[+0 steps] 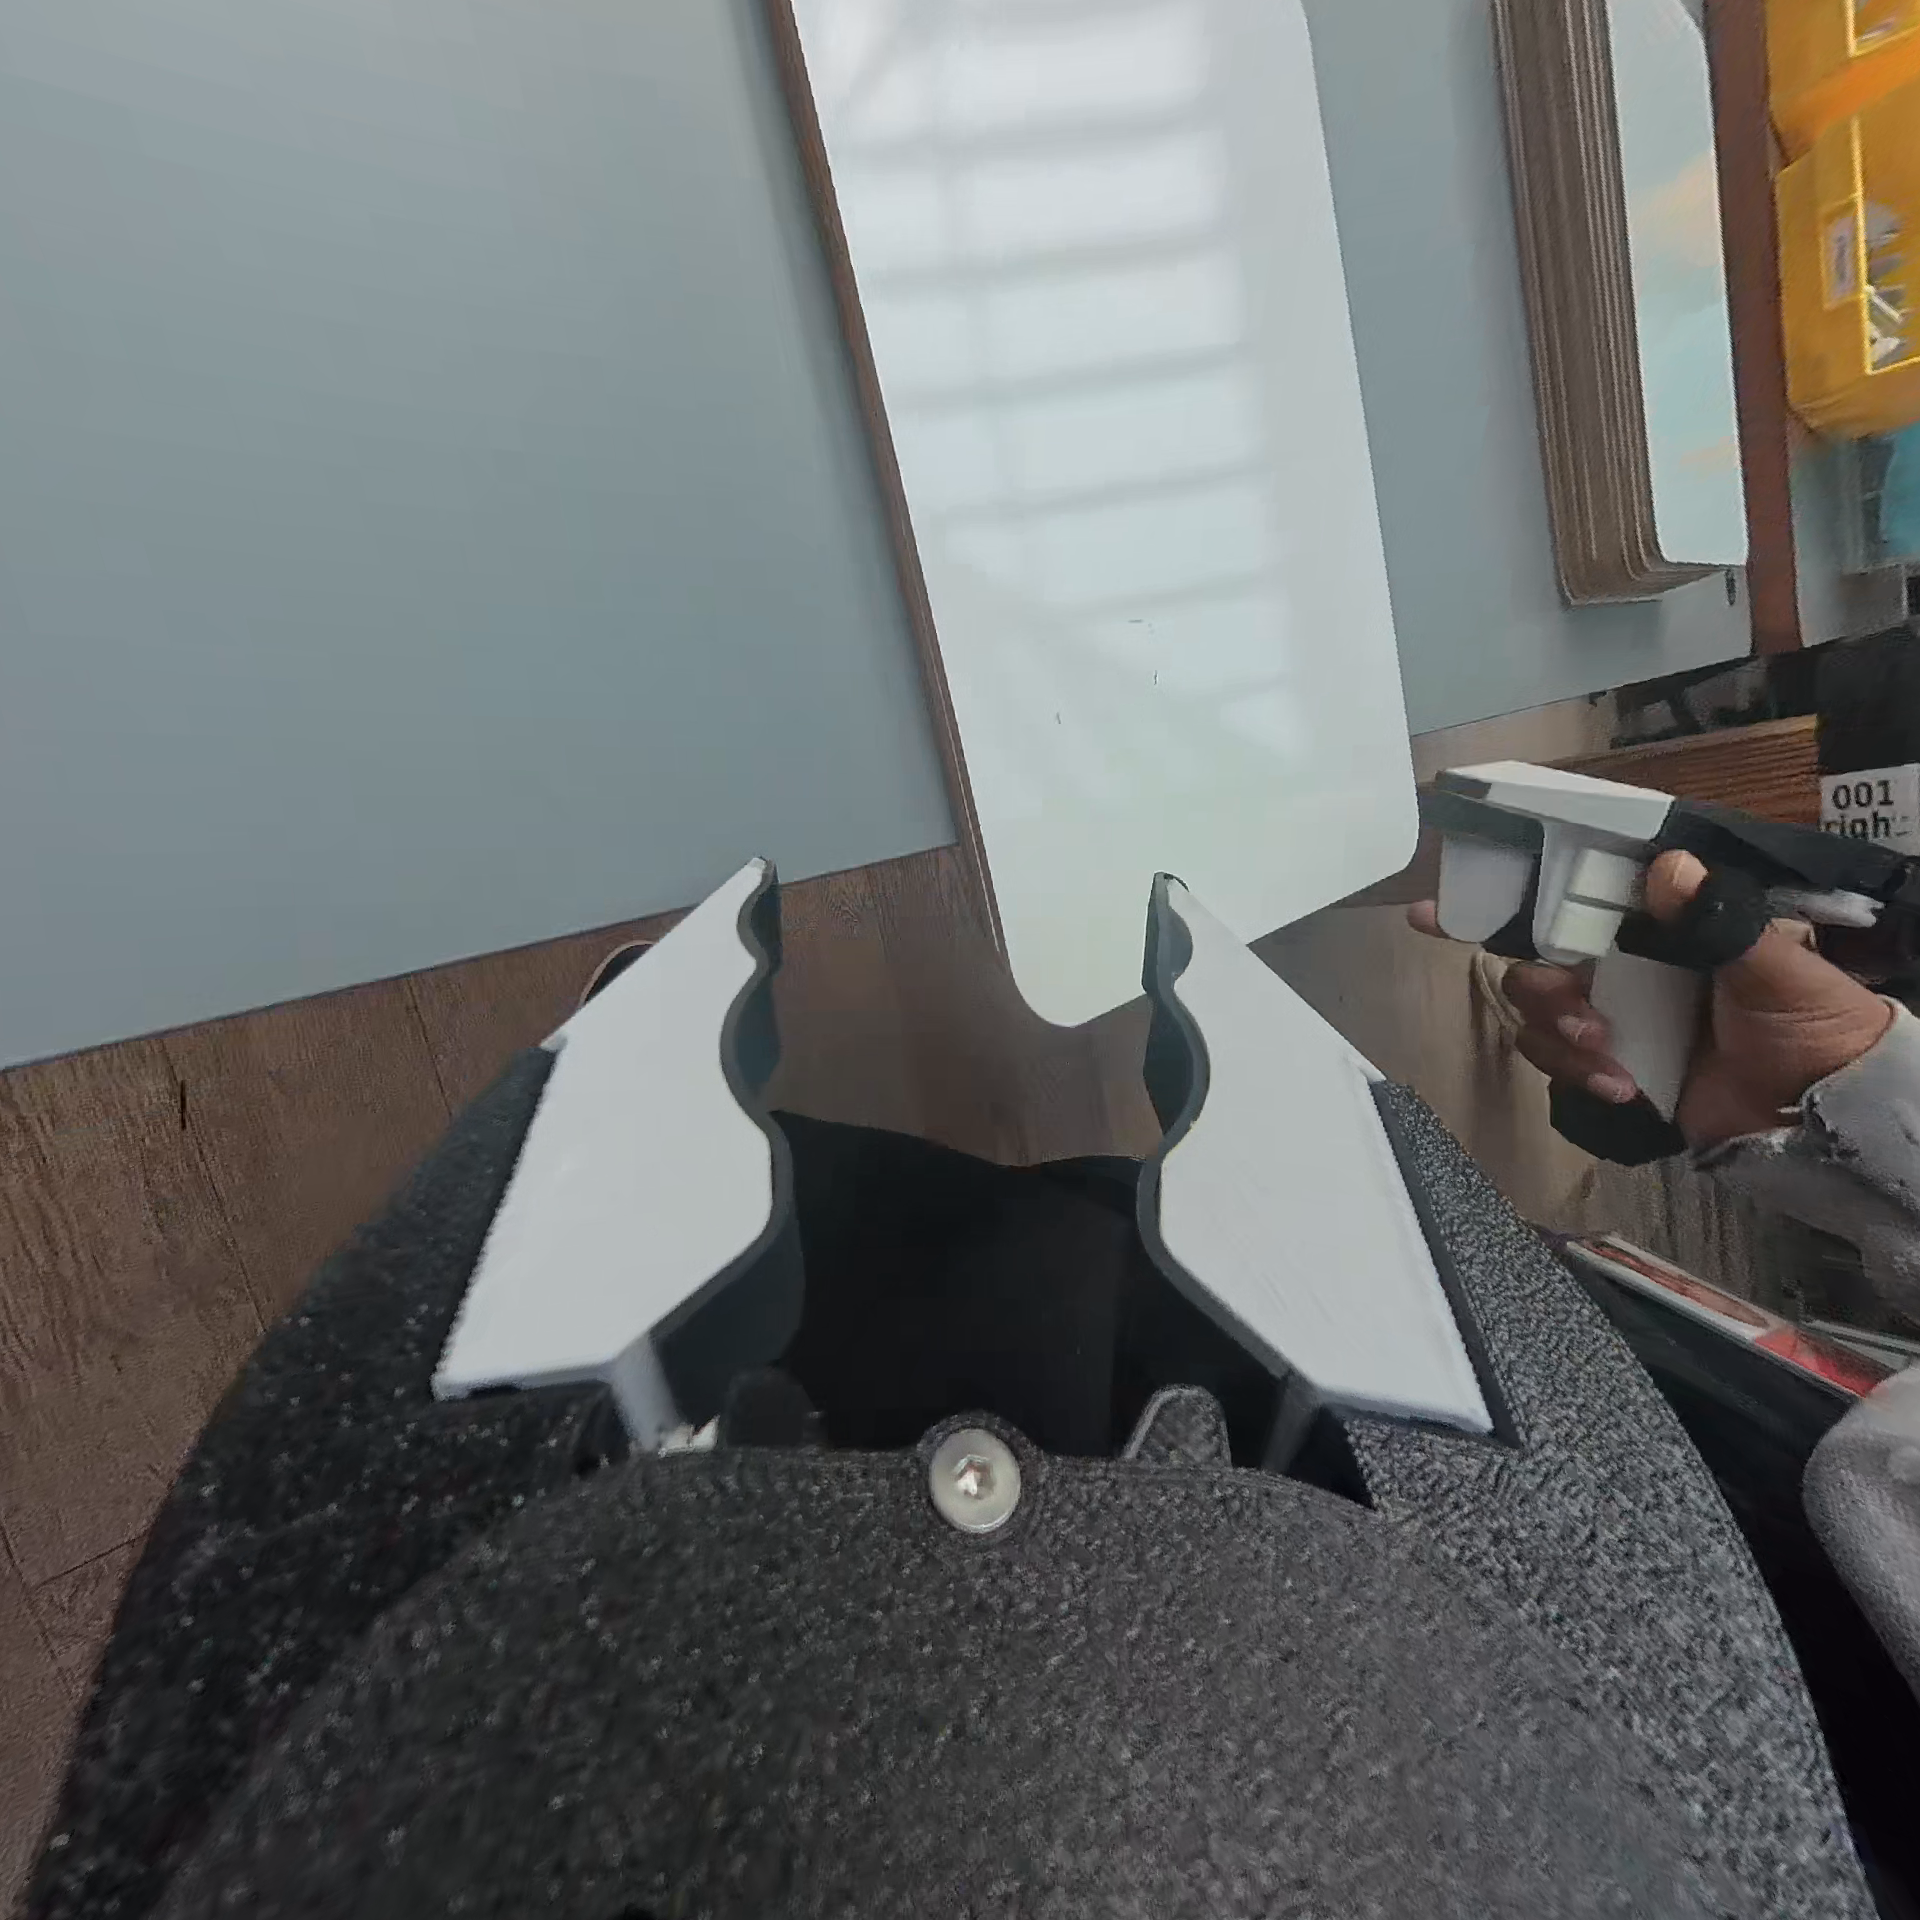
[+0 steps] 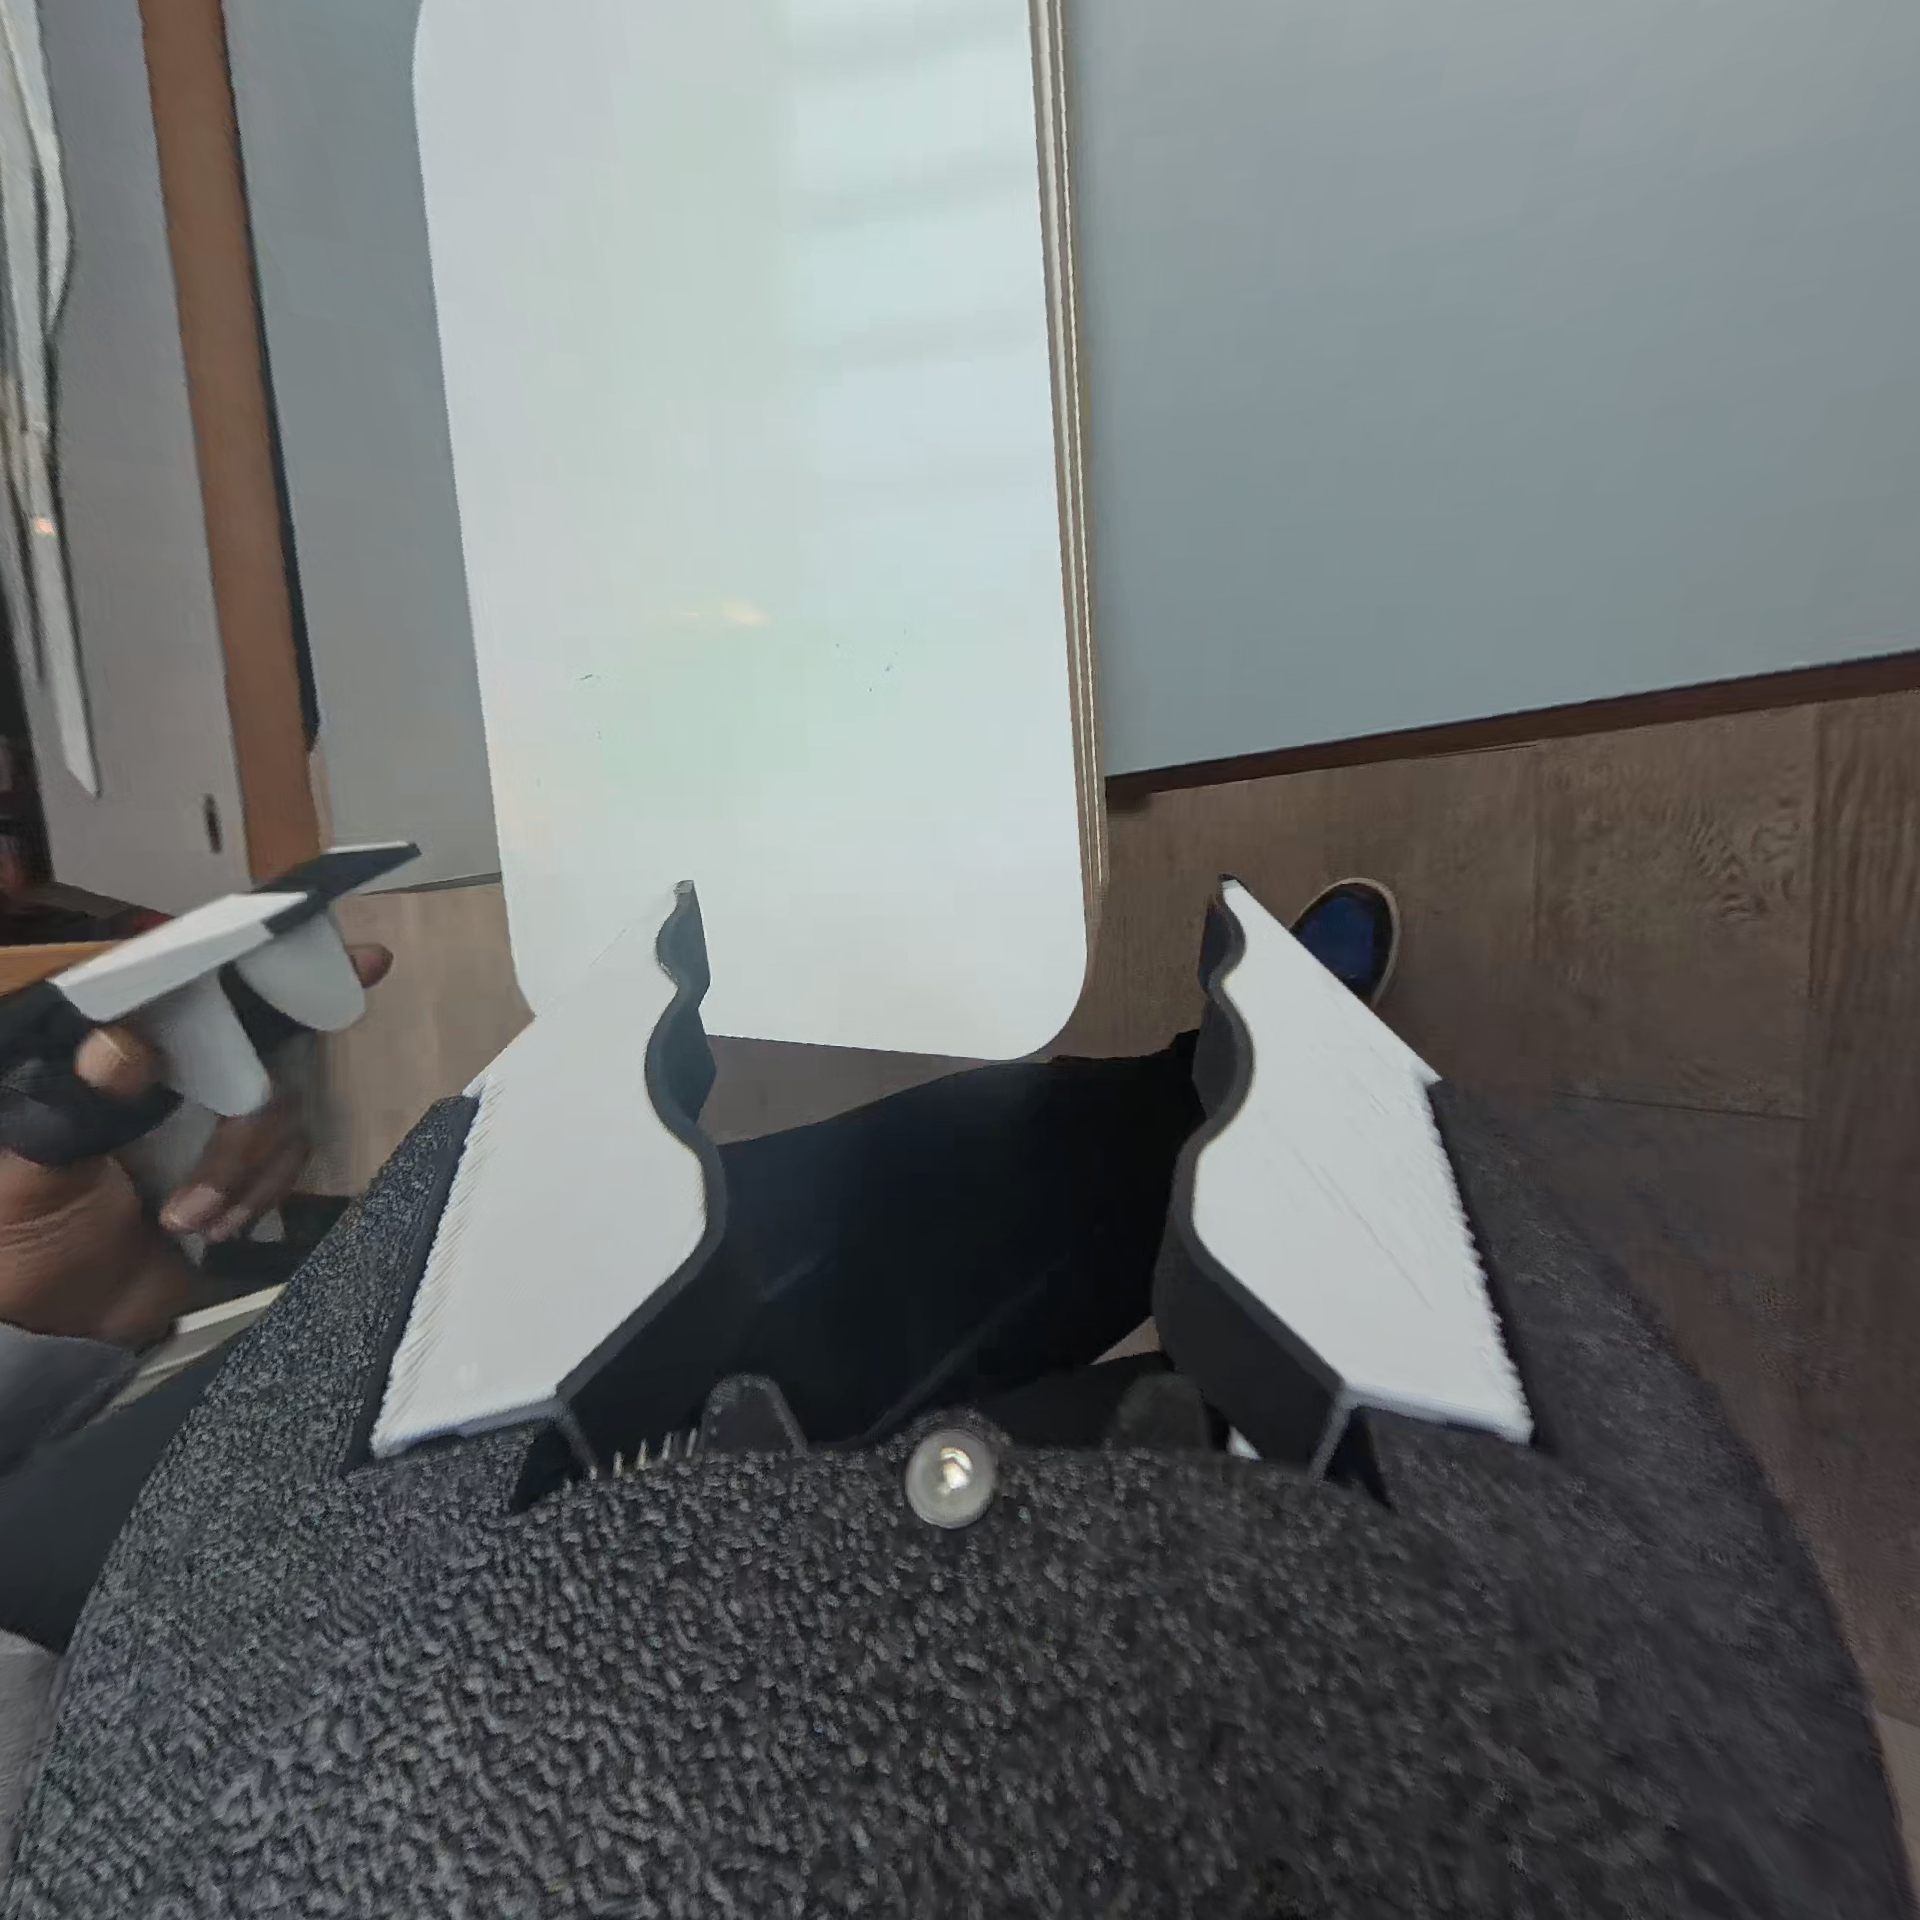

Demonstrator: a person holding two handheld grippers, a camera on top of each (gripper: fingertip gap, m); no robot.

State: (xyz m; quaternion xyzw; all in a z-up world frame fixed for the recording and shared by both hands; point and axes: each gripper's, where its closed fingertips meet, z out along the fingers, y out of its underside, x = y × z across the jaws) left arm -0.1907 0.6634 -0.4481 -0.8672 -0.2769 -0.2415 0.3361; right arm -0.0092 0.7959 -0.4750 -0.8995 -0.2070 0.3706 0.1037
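A white board with rounded corners and a layered wooden edge stands straight ahead. My left gripper is open and empty, and the board's lower corner shows between its fingertips without touching them. My right gripper is also open and empty, facing the same board, whose lower edge sits just beyond its fingertips. The right gripper, held in a hand, shows at the right of the left wrist view. The left gripper, held in a hand, shows at the left of the right wrist view.
A grey-blue wall panel sits above wood-grain boarding. A stack of similar boards and yellow bins are at the upper right. A dark black shape lies under the fingers. A blue shoe shows beyond the right finger.
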